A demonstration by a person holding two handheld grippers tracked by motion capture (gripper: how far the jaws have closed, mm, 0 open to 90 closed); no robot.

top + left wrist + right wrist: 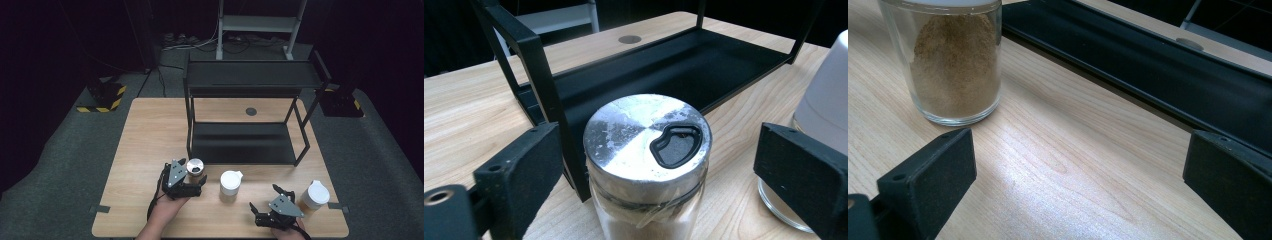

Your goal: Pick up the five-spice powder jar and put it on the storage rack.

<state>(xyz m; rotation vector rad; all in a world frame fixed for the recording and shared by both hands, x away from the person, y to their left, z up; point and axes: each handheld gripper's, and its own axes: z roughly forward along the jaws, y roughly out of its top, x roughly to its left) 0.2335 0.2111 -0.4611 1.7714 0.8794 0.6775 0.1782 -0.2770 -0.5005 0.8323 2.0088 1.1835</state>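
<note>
A glass spice jar with a silver shaker lid (195, 167) (647, 150) stands on the wooden table (150, 135) by the rack's front left leg. My left gripper (194, 173) (659, 165) is open around it, with a gap between each jaw and the glass. A white-lidded jar of brown powder (230, 185) (824, 100) (955, 65) stands just to its right. My right gripper (265, 198) (1078, 165) is open over bare wood, between that jar and a second white-lidded jar (315, 195).
A black two-tier metal rack (242, 142) (649, 70) (1148, 65) stands mid-table behind the jars, both shelves bare. A round grey cable port (251, 111) sits in the tabletop behind it. The table's front edge lies close under both hands.
</note>
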